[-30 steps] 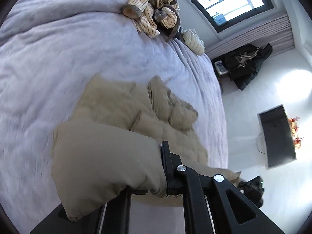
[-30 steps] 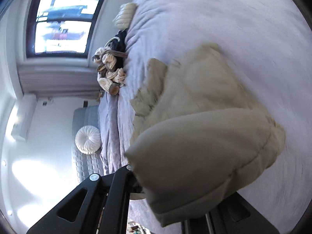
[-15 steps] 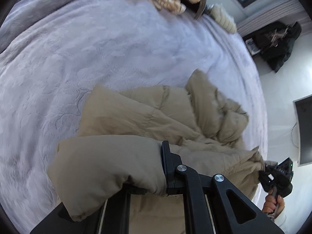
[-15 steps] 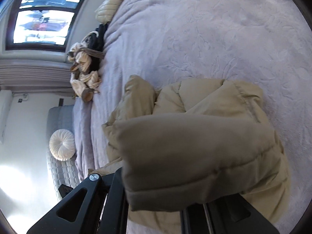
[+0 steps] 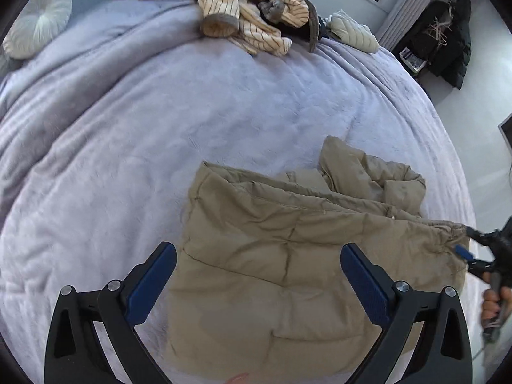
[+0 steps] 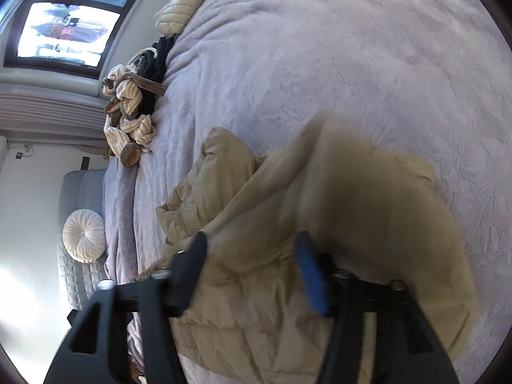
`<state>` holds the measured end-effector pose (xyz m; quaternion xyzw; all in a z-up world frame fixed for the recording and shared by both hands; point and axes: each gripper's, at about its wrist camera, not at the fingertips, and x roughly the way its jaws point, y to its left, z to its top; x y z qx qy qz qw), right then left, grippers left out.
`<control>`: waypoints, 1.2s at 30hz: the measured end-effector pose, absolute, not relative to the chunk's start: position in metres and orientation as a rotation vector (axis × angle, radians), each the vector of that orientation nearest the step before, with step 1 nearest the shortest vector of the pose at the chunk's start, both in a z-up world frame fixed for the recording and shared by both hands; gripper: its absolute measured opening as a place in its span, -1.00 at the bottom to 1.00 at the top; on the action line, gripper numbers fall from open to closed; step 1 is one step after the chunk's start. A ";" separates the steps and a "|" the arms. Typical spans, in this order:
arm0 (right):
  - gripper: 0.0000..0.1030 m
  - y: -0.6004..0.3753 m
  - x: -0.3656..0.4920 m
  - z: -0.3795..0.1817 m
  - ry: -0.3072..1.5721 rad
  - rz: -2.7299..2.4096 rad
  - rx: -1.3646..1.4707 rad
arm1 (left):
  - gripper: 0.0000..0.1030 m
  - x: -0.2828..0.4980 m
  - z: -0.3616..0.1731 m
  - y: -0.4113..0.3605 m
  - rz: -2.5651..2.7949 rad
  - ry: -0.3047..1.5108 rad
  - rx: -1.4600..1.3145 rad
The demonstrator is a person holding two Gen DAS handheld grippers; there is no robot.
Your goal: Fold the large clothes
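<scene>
Jacket (image 5: 288, 256): one tan puffer, folded over on the lavender bedspread (image 5: 160, 134), near the bed's front right part in the left wrist view. The left gripper (image 5: 257, 275) hangs above its near edge with jaws spread wide and nothing between the two blue pads (image 5: 150, 284). Only this view shows the right gripper (image 5: 470, 249) from outside, at the jacket's far right corner, with the person's fingers (image 5: 492, 300) on its handle. It also shows one heap of striped clothes (image 5: 256, 16) at the far edge, one pale quilted garment (image 5: 352, 32) beside it, one round white cushion (image 5: 38, 22) and dark clothes (image 5: 448, 44) against the wall.

Right wrist view: the jacket (image 6: 256, 304) lies just ahead, one flap blurred above the fingers. The right gripper (image 6: 252, 268) is partly spread, with jacket fabric lying between the jaws and not pinched. Only here can the bright window (image 6: 67, 32) be seen. The striped heap (image 6: 128, 118), quilted garment (image 6: 179, 6) and cushion (image 6: 84, 235) appear again, one each.
</scene>
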<state>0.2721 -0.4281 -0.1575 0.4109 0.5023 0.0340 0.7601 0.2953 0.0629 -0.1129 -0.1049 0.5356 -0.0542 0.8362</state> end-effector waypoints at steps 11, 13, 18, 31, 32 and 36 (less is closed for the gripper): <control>-0.67 -0.428 0.240 -0.152 1.163 -0.072 0.447 | -0.30 0.321 -0.175 0.033 -0.112 1.199 -0.177; -0.68 -0.439 0.247 -0.160 1.142 -0.120 0.416 | -0.30 0.338 -0.189 0.035 -0.060 1.191 -0.190; -0.68 -0.464 0.275 -0.186 1.135 -0.183 0.468 | -0.30 0.370 -0.219 0.041 -0.001 1.209 -0.267; -0.81 -0.472 0.317 -0.242 1.187 -0.230 0.456 | -0.30 0.409 -0.248 0.024 0.049 1.211 -0.153; -0.81 -0.471 0.317 -0.239 1.189 -0.236 0.447 | -0.30 0.410 -0.244 0.025 0.057 1.214 -0.158; -0.81 -0.466 0.311 -0.215 1.177 -0.231 0.382 | -0.29 0.400 -0.210 0.036 0.055 1.173 -0.171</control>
